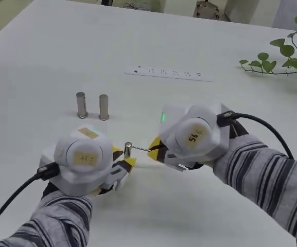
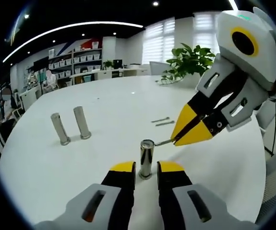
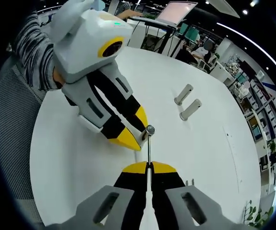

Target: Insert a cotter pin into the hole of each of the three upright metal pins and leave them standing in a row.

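Two steel pins (image 1: 81, 104) (image 1: 104, 107) stand upright side by side on the white table. A third steel pin (image 1: 128, 150) (image 2: 147, 158) stands nearer me, with my left gripper (image 1: 124, 157) (image 2: 147, 167) shut on its lower part. From the right, my right gripper (image 1: 155, 146) (image 3: 149, 166) is shut on a thin cotter pin (image 1: 140, 149) (image 3: 149, 149). The cotter pin's tip (image 2: 162, 142) touches the held pin's top (image 3: 149, 129). In the left gripper view the right gripper (image 2: 188, 134) comes in from the right.
Two spare cotter pins (image 2: 162, 121) lie on the table beyond the held pin. A white power strip (image 1: 169, 73) lies further back, and a potted plant (image 1: 287, 56) reaches in at the far right. A table edge runs close behind the left gripper (image 3: 47, 120).
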The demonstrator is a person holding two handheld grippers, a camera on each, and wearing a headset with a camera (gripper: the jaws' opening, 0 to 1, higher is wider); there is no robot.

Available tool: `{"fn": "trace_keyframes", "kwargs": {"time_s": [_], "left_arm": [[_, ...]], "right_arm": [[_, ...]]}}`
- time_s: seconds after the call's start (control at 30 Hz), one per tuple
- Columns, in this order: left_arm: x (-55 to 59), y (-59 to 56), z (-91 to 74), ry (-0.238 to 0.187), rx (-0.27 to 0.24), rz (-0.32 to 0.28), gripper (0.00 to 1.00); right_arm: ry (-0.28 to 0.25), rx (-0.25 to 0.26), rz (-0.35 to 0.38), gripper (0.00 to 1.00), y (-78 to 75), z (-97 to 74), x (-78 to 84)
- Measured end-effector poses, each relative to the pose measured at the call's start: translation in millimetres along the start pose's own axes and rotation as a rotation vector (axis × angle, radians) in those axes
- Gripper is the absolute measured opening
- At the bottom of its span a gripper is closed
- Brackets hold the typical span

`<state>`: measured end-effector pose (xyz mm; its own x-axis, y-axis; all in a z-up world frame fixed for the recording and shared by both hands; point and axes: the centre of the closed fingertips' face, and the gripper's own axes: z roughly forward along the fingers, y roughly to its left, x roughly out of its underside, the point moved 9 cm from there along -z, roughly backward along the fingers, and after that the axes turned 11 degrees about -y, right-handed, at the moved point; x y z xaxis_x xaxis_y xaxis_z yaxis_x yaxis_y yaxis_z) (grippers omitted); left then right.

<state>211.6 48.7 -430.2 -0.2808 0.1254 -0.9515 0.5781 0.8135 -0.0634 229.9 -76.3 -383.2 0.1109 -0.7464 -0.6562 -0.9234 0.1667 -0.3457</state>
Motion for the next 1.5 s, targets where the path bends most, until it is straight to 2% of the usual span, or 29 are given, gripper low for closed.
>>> {"fn": "trace_keyframes", "kwargs": {"time_s": [0.1, 0.17, 0.27, 0.53, 0.7, 1.0, 1.13, 1.33, 1.5], "left_arm": [[0.4, -1.2, 2.7, 0.0, 0.024, -0.038, 0.13], [0.8, -0.3, 4.3, 0.003, 0.019, -0.026, 0.13], [0.9, 1.5, 6.4, -0.004, 0.015, -0.049, 0.11], [3.4, 1.3, 8.5, 0.001, 0.016, -0.041, 0.06], [4.3, -2.0, 8.5, -0.008, 0.012, 0.002, 0.05], [4.2, -3.0, 9.0, -0.014, -0.009, 0.016, 0.05], [5.2, -6.9, 9.6, -0.022, -0.043, 0.012, 0.05], [4.7, -8.0, 10.2, -0.026, -0.066, 0.003, 0.05], [4.2, -8.4, 10.7, -0.029, -0.076, -0.002, 0.05]], "right_arm": [[-0.005, -0.001, 0.009, 0.0, 0.2, 1.3, -0.3], [-0.004, -0.002, 0.007, 0.0, 0.0, 2.2, -0.3], [-0.002, -0.003, 0.008, 0.0, -0.6, 3.4, -0.1], [-0.012, -0.007, 0.002, 0.0, -1.0, 5.3, -4.3], [-0.024, -0.014, 0.01, 0.0, -1.7, 4.9, -9.7], [-0.027, -0.017, 0.002, 0.0, -3.0, 8.8, -13.1], [-0.035, -0.015, -0.006, 0.0, -3.8, 11.5, -14.3], [-0.05, -0.016, -0.025, 0.0, -4.2, 14.5, -17.0], [-0.075, -0.018, 0.028, 0.03, -6.6, 13.4, -18.6]]}}
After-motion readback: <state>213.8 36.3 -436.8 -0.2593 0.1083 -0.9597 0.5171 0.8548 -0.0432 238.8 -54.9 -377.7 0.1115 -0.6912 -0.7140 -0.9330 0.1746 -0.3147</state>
